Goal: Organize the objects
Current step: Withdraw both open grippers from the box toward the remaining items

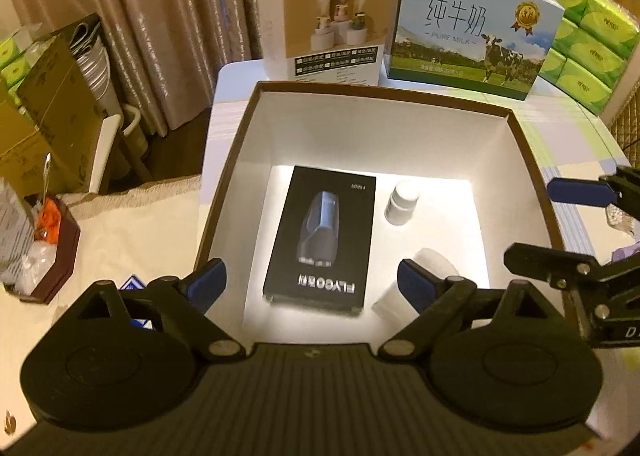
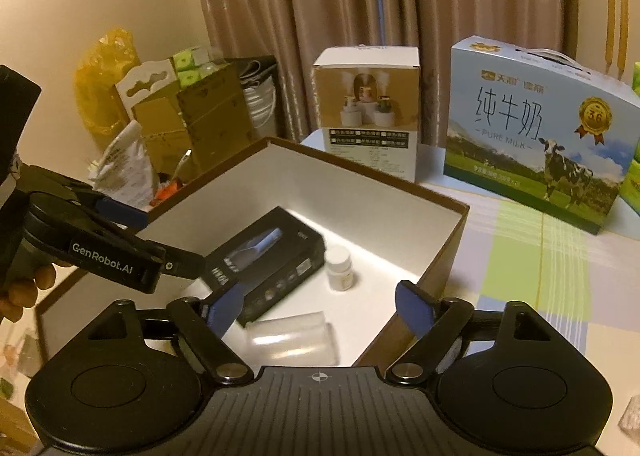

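Inside the brown-rimmed white cardboard box [image 1: 376, 127] lie one black rectangular carton [image 1: 320, 236], one small white bottle [image 1: 401, 202] and one clear plastic cup [image 2: 292, 340] (blurred, partly hidden), both the left tongs [image 1: 312, 288] and the right tongs [image 2: 320, 308] apart, empty.

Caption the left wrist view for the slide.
Open left tongs above brown-rimmed white storage box holding a black rectangular product box, small white bottle and clear plastic cup.

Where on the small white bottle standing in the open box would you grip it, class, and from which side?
Grip the small white bottle across its round body, just under the cap, coming from above. It stands upright on the floor of the open box, whose high walls block a level approach; the black carton stands apart on one side, leaving finger room.
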`<state>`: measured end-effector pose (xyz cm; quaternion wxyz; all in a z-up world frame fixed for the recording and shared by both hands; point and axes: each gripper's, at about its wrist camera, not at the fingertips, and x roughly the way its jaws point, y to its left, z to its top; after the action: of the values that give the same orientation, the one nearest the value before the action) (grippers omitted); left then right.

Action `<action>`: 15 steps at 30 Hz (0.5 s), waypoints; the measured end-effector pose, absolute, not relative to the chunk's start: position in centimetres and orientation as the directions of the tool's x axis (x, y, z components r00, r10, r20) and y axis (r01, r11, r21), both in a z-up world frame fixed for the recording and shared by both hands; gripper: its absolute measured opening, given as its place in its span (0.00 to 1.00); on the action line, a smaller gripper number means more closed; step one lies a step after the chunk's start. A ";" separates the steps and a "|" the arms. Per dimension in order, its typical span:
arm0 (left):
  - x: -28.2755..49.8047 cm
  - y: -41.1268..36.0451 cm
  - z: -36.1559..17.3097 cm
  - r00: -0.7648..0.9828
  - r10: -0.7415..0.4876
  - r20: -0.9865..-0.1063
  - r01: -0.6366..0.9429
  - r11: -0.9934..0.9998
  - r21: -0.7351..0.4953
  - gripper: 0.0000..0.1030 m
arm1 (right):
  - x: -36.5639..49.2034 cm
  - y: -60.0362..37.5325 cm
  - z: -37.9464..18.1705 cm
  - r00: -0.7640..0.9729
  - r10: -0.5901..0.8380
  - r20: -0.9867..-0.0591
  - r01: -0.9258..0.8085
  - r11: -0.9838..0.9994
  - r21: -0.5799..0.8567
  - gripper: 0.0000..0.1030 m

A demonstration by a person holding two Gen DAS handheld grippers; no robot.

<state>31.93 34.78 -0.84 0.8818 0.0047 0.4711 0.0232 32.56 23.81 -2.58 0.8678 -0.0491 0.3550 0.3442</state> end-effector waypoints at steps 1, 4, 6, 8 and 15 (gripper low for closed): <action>31.5 34.8 -0.6 0.552 0.048 -0.832 -0.044 0.999 0.029 0.88 | 32.2 23.7 -2.4 0.506 0.565 -0.652 -0.634 0.756 0.162 0.81; 30.2 34.6 0.1 0.555 0.047 -0.831 -0.061 0.998 0.016 0.88 | 31.0 23.4 -1.7 0.504 0.569 -0.650 -0.636 0.753 0.167 0.83; 29.3 34.4 0.6 0.557 0.046 -0.829 -0.064 0.998 0.012 0.88 | 30.4 23.2 -1.3 0.500 0.575 -0.647 -0.636 0.751 0.176 0.83; 28.3 34.0 1.2 0.565 0.042 -0.824 -0.064 0.998 0.007 0.88 | 29.7 22.9 -0.9 0.500 0.581 -0.642 -0.638 0.749 0.181 0.84; 25.1 33.1 2.3 0.577 0.026 -0.817 -0.073 0.997 -0.019 0.90 | 27.3 22.0 0.2 0.496 0.594 -0.633 -0.638 0.744 0.198 0.85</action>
<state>25.09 33.14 2.33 0.8875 -0.0254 0.4593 0.0279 27.27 22.03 0.25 0.8642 -0.0313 0.3536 0.3565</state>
